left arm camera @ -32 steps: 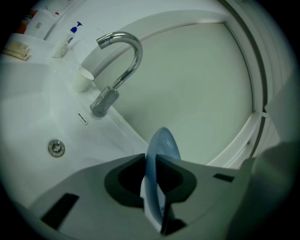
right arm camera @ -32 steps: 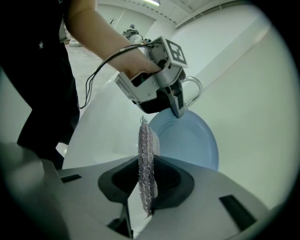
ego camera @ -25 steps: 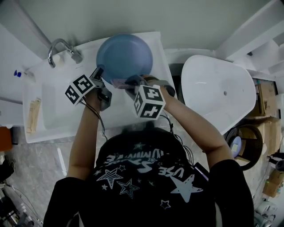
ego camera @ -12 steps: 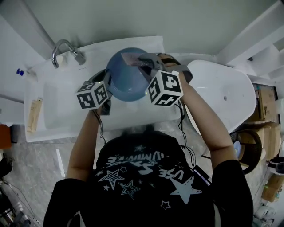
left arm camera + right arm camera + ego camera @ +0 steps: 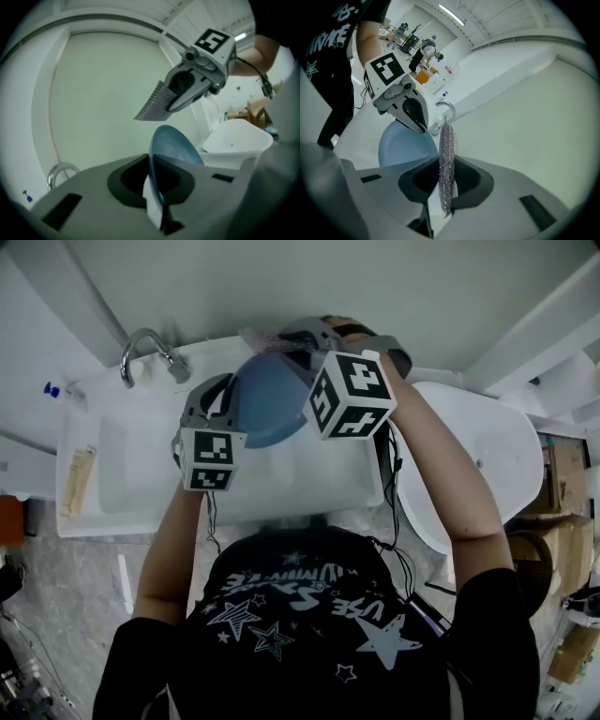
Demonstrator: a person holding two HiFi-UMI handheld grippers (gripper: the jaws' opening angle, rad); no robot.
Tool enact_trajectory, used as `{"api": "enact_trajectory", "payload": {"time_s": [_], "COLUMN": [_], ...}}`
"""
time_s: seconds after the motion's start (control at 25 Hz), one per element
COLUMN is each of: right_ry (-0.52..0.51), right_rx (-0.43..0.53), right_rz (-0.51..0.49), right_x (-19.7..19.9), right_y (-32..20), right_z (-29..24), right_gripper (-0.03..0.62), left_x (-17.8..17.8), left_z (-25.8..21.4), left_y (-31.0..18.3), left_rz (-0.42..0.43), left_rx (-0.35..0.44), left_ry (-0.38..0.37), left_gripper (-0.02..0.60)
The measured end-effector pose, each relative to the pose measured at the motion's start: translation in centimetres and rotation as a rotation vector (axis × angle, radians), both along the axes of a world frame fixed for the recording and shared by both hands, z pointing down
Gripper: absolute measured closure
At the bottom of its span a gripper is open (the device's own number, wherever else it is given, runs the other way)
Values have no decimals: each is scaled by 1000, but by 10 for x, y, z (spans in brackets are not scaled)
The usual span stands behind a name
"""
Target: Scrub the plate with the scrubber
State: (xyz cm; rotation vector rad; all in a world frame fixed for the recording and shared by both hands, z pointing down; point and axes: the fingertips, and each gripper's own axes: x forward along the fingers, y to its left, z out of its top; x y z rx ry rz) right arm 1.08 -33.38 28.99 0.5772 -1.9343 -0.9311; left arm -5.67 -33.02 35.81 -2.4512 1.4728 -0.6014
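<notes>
My left gripper [image 5: 157,201] is clamped on the rim of the blue plate [image 5: 172,146]. Its jaws have just tightened, so the thin edge is pinched between them and the plate stands up on edge, lifted above the white sink [image 5: 141,479], to the right of the faucet [image 5: 147,345]. My right gripper [image 5: 446,190] is squeezed onto the silver mesh scrubber [image 5: 446,150], which sticks out flat from the jaws. From the left gripper view, the scrubber hangs just above the plate's upper rim with a small gap between them. Both grippers are raised in front of the pale wall.
</notes>
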Motion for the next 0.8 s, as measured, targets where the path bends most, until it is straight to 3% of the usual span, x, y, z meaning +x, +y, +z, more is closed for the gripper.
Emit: {"api": "enact_trajectory", "payload": {"time_s": [0.2, 0.48, 0.64, 0.8], "right_ry": [121, 230, 276, 226], "right_rx": [-61, -146, -160, -187], "right_rz": [-68, -108, -115, -63], "right_x": [-13, -12, -5, 8], "right_y": [-1, 1, -1, -10], "right_z": [17, 49, 57, 59], "right_gripper": [513, 513, 513, 513], "left_x": [3, 9, 4, -4], "left_z": [4, 4, 0, 0], "left_y": [-2, 1, -3, -4], "left_rz": [26, 58, 66, 51], "left_rx": [113, 187, 200, 181], "left_ry": [-229, -350, -352, -278], "left_gripper": [555, 555, 554, 554]}}
